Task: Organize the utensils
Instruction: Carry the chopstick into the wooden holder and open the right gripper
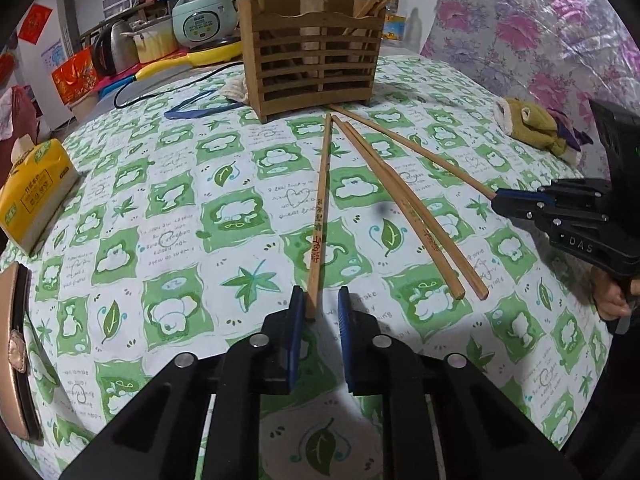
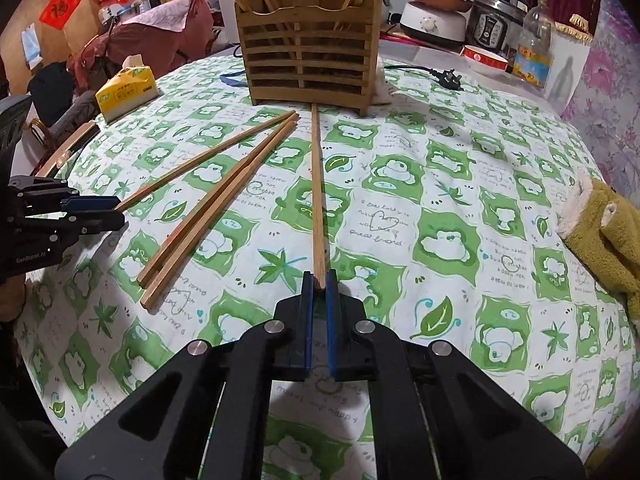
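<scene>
The left gripper point(image 1: 321, 304) has one chopstick point(image 1: 321, 216) between its blue pads; only the left pad seems to touch it. Two more chopsticks point(image 1: 408, 210) lie beside. The right gripper point(image 1: 498, 200) meets a fourth chopstick point(image 1: 416, 150).

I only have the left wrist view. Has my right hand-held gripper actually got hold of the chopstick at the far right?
Observer: Yes. In the right wrist view, the right hand-held gripper has both blue pads pressed on the near end of your far-right chopstick.
Operator: Anything beside the holder that I can't see?
Observer: A black power plug lies on the tablecloth, to the right of the wooden holder.
</scene>
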Tool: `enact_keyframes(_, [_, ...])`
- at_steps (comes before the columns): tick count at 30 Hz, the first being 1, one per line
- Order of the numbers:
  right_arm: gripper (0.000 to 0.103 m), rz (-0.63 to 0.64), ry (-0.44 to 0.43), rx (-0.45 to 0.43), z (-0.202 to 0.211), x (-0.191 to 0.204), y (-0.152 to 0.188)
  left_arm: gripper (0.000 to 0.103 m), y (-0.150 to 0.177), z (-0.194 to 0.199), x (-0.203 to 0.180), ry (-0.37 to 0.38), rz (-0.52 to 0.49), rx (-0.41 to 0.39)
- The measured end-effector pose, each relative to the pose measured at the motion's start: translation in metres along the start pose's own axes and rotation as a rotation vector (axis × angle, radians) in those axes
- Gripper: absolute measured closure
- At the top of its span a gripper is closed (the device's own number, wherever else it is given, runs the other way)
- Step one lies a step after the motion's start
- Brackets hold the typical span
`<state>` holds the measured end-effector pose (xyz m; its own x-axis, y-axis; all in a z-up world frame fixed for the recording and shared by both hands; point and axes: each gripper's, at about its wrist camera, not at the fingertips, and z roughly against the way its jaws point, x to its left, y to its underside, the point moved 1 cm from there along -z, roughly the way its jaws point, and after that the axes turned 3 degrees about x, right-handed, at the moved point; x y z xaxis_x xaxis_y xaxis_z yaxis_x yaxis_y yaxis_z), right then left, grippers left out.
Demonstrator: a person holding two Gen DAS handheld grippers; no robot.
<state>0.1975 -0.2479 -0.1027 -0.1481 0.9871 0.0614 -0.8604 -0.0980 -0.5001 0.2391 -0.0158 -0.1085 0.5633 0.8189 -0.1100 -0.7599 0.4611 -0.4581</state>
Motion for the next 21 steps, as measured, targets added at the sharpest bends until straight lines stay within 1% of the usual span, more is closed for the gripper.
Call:
enact_keyframes(4, [0.096,-0.009,-0.006,-0.007,0.001,-0.002,-0.001,0.097,-0.002,-0.001,0.002,0.008,0.011,0.001])
enact_keyframes(10, [0.096,-0.027,-0.01,-0.068,0.012,-0.005,0.0,0.097,-0.002,0.004,0.0,-0.005,0.02,-0.026])
enact_keyframes(11, [0.096,-0.027,-0.003,-0.083,0.015,-0.005,0.0,0.097,-0.003,0.005,0.001,-0.011,0.026,-0.03])
enact_keyframes(13, [0.096,-0.022,0.04,-0.124,0.022,-0.003,0.0,0.097,-0.004,0.009,0.0,-0.015,0.042,-0.036])
enact_keyframes(15, [0.096,-0.015,0.085,-0.17,0.033,0.001,0.0,0.097,-0.005,0.018,-0.005,-0.012,0.05,-0.053])
enact_keyframes(18, [0.096,-0.012,0.102,-0.227,0.056,0.007,-0.003,0.097,-0.009,0.039,-0.013,-0.033,0.04,-0.101])
enact_keyframes(21, [0.096,0.002,0.116,-0.3,0.087,0.015,-0.006,0.097,-0.016,0.07,-0.022,-0.04,0.038,-0.166])
